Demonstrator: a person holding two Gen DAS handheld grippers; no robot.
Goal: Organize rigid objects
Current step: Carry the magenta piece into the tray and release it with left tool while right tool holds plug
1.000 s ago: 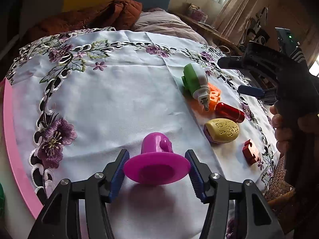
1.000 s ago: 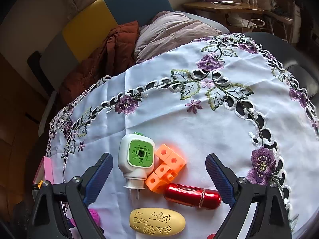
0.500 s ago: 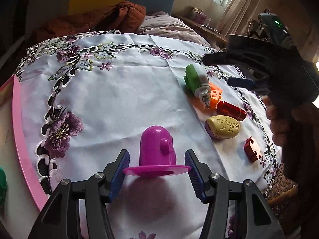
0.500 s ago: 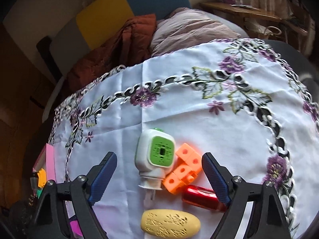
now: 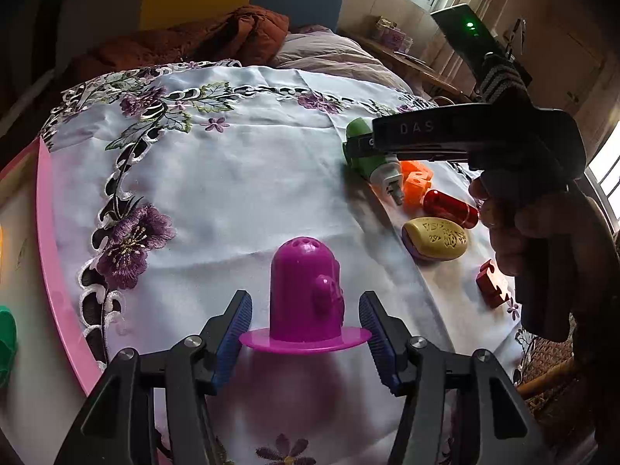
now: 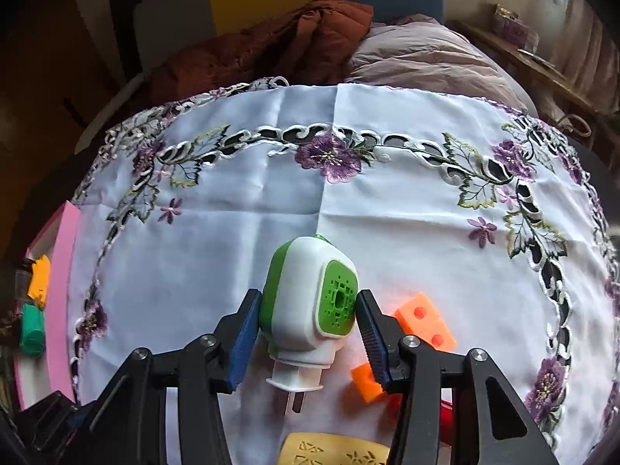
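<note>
My left gripper (image 5: pixel 306 329) is shut on the brim of a magenta hat-shaped toy (image 5: pixel 302 283), which stands upright just above the white embroidered cloth. In the right wrist view a white and green plug-in device (image 6: pixel 302 302) lies between the blue pads of my right gripper (image 6: pixel 308 317). Its jaws are closing and the pads touch both of the device's sides. Its prongs point toward the camera. In the left wrist view a hand (image 5: pixel 523 240) holds the right gripper over the same plug-in device (image 5: pixel 356 135).
Beside the device lie orange blocks (image 6: pixel 424 327), a red cylinder (image 5: pixel 449 207), a yellow oval piece (image 5: pixel 436 238) and a dark red puzzle piece (image 5: pixel 494 283). A pink-rimmed tray (image 6: pixel 64 271) at the left holds a green item (image 6: pixel 31 329) and a yellow item (image 6: pixel 40 279). Sofa and clothes lie behind.
The magenta toy turned from tilted, underside showing, to upright in the left gripper. The right gripper shifted left over the plug-in device and its jaws narrowed onto it; the device rolled face-right.
</note>
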